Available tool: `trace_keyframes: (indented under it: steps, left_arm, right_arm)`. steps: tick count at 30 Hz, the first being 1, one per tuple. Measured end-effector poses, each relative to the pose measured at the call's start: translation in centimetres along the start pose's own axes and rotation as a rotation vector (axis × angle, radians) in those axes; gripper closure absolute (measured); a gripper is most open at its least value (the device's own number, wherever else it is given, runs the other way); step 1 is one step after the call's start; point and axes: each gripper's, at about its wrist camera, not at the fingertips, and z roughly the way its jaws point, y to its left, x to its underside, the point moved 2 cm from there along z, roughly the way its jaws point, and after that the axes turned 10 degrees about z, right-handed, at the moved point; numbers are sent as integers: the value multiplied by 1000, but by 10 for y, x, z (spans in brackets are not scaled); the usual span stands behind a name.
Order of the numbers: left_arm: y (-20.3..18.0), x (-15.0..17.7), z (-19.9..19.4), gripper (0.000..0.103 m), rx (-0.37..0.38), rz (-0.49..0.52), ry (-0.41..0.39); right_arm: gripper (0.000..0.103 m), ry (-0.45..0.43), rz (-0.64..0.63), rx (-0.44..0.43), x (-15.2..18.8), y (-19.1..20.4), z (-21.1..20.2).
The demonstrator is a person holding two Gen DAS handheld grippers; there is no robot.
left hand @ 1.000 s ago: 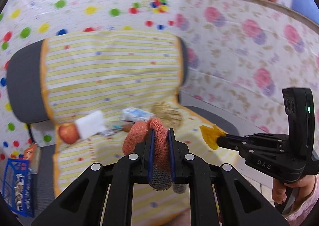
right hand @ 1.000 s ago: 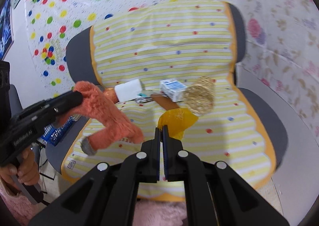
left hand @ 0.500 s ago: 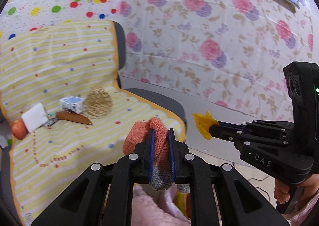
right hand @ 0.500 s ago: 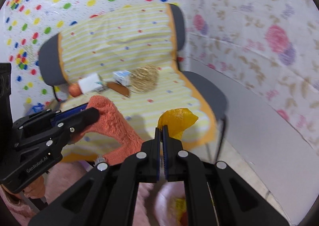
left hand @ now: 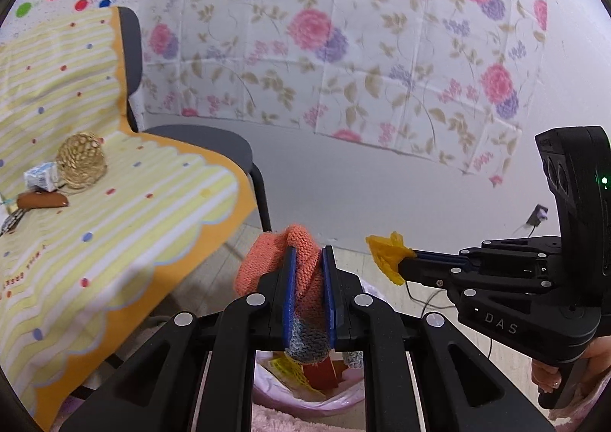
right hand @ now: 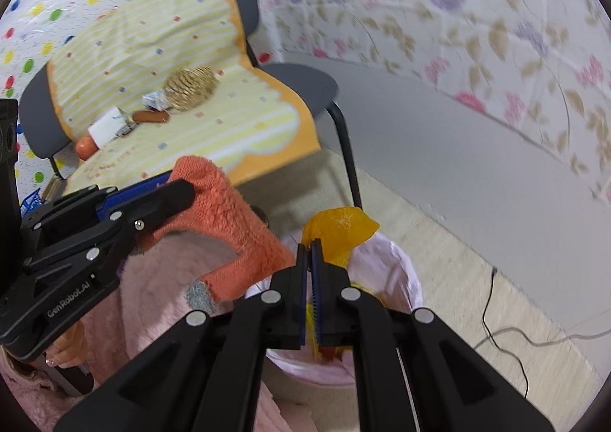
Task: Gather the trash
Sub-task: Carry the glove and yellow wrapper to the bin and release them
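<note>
While your left gripper (left hand: 308, 271) clamped the orange sock (left hand: 301, 275), your right gripper (right hand: 310, 260) pinched the yellow scrap (right hand: 338, 229) above the lower-centre bin (right hand: 397, 279).

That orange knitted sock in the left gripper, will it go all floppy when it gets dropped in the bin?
Probably floppy: the orange sock already bends and droops where it hangs from the left gripper. It looks soft and light, so it should land quietly in the bin and likely won't roll.

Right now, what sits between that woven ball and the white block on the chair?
In the right wrist view, a small carton and a brown sausage-like piece lie between the ball and the block.
</note>
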Motion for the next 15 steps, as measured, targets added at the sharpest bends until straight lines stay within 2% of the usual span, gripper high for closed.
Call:
trace_keyframes:
  steps: [4,5,10,12,13,15]
  left_arm:
    - [-3,2,17,87,4,4,47]
    - [-3,2,22,84,0,5,57]
    - [2,-3,33,81,-6,-18,74]
    - [7,-5,36,69,-10,-33,81]
    - [9,-6,36,66,-19,-37,80]
    - [14,-7,33,60,-44,-45,74]
  right_arm:
    - [100,29,26,4,6,-15,10]
    - [100,38,31,2,7,-18,13]
    - [100,64,40,-8,6,-26,29]
    - [100,78,46,-9,7,-30,37]
    - [99,86,51,-9,7,-31,40]
    - [88,107,63,-12,7,-34,48]
